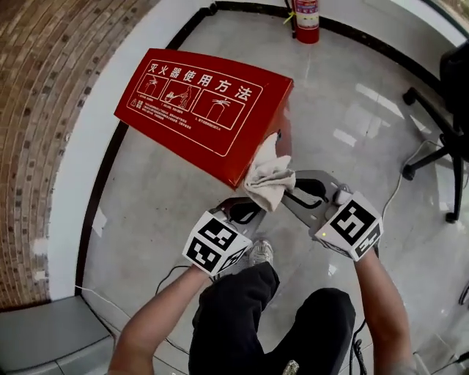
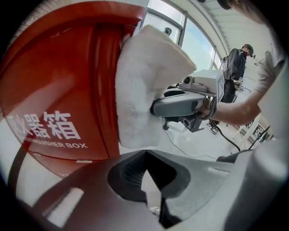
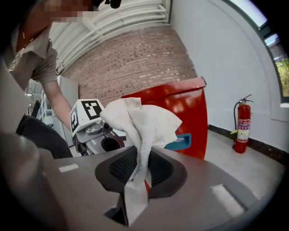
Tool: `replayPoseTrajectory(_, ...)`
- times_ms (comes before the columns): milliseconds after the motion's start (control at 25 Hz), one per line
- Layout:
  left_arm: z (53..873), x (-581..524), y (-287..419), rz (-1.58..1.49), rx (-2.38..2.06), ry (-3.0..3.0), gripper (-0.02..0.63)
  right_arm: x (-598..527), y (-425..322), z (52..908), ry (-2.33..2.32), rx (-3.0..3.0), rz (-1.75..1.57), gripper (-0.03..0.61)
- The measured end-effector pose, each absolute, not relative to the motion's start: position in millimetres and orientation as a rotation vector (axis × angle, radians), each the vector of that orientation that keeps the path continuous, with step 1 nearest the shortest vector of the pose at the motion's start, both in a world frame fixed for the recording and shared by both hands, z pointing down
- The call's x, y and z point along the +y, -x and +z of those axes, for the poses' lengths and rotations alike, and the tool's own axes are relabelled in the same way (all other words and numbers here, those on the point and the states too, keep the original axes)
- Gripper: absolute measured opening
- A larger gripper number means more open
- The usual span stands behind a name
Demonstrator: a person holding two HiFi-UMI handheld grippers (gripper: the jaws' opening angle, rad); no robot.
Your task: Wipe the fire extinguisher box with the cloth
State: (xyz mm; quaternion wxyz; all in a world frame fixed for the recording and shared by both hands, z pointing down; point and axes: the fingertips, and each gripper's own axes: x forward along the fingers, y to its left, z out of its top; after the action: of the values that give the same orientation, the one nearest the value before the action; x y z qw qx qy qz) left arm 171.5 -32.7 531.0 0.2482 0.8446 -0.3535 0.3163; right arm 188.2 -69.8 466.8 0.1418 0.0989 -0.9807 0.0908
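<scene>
The red fire extinguisher box (image 1: 198,102) stands on the floor, its lid printed with white instructions; its front (image 2: 54,90) fills the left gripper view. A white cloth (image 1: 270,179) is bunched against the box's near right corner. My right gripper (image 1: 289,189) is shut on the cloth (image 3: 142,124), which sticks up from between its jaws and hangs below them. My left gripper (image 1: 253,211) sits just left of the cloth, below the box's edge. Its jaws (image 2: 145,155) are shut with nothing between them. The right gripper (image 2: 180,106) and the cloth (image 2: 144,81) show ahead of it.
A red fire extinguisher (image 1: 306,20) stands by the far wall. A black office chair (image 1: 447,110) is at the right. A brick wall (image 1: 44,88) curves along the left, with a grey cabinet (image 1: 44,337) near it. Another person (image 2: 239,58) stands in the background.
</scene>
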Motion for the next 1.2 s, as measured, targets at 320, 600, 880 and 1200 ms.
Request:
replayPoseTrajectory(320, 530, -32, -158, 0.862, -1.140, -2.338, 0.002, -86, -176, 443, -0.263, -2.979, 0.141, 0.091)
replayPoseTrajectory(600, 525, -36, -153, 0.802, -1.243, -2.346, 0.002, -143, -184, 437, -0.341, -3.031, 0.163, 0.087)
replayPoseTrajectory(880, 527, -35, -149, 0.781, -1.281, -2.335, 0.002, -220, -213, 452, -0.577, -3.054, 0.346, 0.086)
replayPoseTrajectory(1200, 548, -23, -155, 0.765, -1.266, -2.326, 0.002, -264, -234, 490, -0.844, -2.943, 0.344, 0.083)
